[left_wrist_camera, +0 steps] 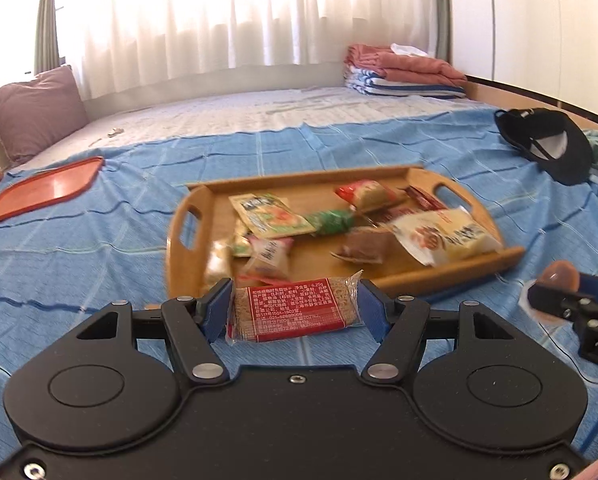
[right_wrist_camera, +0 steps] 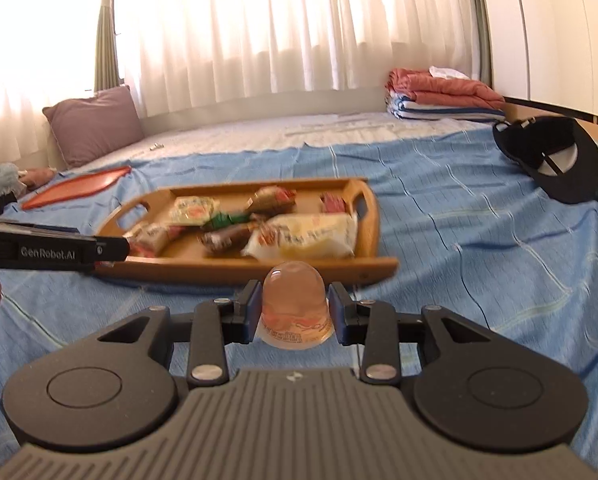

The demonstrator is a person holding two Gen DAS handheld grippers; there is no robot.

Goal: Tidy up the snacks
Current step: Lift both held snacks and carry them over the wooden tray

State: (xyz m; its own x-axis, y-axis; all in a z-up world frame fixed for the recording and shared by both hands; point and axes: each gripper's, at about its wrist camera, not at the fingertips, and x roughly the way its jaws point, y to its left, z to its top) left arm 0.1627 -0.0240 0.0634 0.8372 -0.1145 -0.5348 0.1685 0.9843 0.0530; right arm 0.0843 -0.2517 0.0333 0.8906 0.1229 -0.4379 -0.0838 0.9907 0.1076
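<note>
The left gripper [left_wrist_camera: 295, 307] is clamped on a clear-wrapped cracker pack [left_wrist_camera: 293, 309] with a red label panel covered in small white Chinese print; the characters are too fine and blurred to read with any certainty. The right gripper [right_wrist_camera: 295, 308] pinches a pinkish, dome-shaped jelly cup [right_wrist_camera: 294, 303] turned dome-up, its foil lid facing down with reddish lettering I cannot make out. On the side of the left tool, seen from the right wrist, white letters read "GenRobot.AI".

Both held snacks hang just short of the near rim of a wooden tray [left_wrist_camera: 465, 270] with cut-out handles, which sits on a blue striped bedspread [left_wrist_camera: 99, 248]. In the tray lie a flat green-and-white sachet [left_wrist_camera: 269, 216], a green wrapped candy [left_wrist_camera: 331, 221], a red-ended packet [left_wrist_camera: 365, 192], a brown wrapped bar [left_wrist_camera: 365, 245] and a large pale yellow bag [left_wrist_camera: 445, 236] bearing bold dark characters, smeared by motion.

Well to the tray's left rests an orange plastic tray [left_wrist_camera: 45, 192], tilted on the folds. To the right a black cap [left_wrist_camera: 547, 142] lies upside down. At the back, a mauve pillow [left_wrist_camera: 35, 110] leans by the white curtains [left_wrist_camera: 227, 12], and folded pink and blue-striped bedding [left_wrist_camera: 403, 70] is stacked in the far corner.
</note>
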